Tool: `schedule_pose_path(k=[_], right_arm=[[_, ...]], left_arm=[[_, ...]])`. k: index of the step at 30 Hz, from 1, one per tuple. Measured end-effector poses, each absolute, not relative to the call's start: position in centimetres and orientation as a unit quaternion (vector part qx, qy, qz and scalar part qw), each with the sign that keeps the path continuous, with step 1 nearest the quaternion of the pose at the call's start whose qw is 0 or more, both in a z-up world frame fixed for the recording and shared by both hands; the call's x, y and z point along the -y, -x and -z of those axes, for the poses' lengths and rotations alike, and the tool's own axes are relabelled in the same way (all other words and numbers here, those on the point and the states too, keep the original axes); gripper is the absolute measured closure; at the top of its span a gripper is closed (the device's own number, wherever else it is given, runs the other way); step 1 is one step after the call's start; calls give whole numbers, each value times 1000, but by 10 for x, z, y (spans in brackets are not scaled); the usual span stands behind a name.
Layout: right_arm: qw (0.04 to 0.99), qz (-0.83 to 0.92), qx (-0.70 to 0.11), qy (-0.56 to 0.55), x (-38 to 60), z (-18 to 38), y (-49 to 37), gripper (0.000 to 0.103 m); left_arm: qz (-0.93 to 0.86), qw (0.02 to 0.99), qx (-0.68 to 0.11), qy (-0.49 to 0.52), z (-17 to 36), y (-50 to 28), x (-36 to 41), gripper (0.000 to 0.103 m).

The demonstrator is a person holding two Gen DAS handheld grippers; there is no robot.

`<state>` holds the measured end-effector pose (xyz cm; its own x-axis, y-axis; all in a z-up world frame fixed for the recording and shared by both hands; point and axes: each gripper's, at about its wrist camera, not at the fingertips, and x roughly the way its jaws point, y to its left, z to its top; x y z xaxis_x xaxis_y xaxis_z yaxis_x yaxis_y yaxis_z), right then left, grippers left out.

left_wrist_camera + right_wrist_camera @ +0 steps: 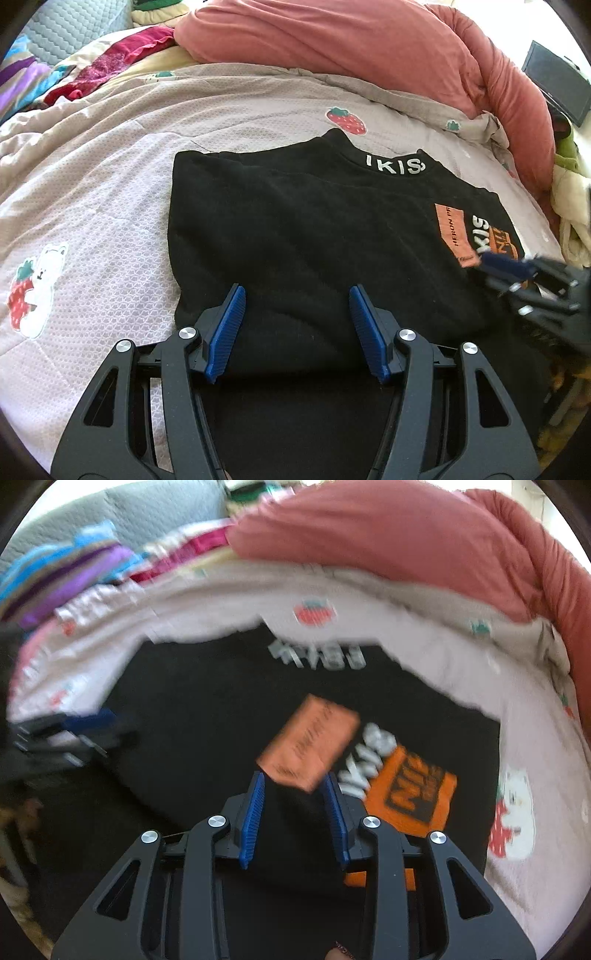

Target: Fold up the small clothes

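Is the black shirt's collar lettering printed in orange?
No, the lettering on the black shirt collar is white; only the chest patches are orange.

The shirt (303, 229) lies on the quilt (92, 206), pillow (351, 40) behind.

Left tool (295, 295) hovers part-open over the black shirt (295, 229) — right tool (517, 267) blurred at its edge.

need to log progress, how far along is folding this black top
Partly done: the black top lies flat on the strawberry blanket, its left side apparently already turned in. In hand: the right gripper has bunched black fabric between its fingers; the left gripper straddles the hem. Left: the remaining folds.
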<state>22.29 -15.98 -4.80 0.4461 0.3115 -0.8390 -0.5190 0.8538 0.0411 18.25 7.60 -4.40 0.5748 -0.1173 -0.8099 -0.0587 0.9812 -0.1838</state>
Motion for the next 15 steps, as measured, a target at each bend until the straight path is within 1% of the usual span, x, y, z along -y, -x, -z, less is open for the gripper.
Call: schedule_pose_path(k=[9, 15], right_arm=[[848, -250, -457, 97, 167, 52, -212, 72], [851, -248, -454, 83, 169, 45, -208, 71]], left_arm=[[19, 883, -459, 95, 42, -180, -75, 52], [18, 884, -457, 93, 38, -178, -74, 52]])
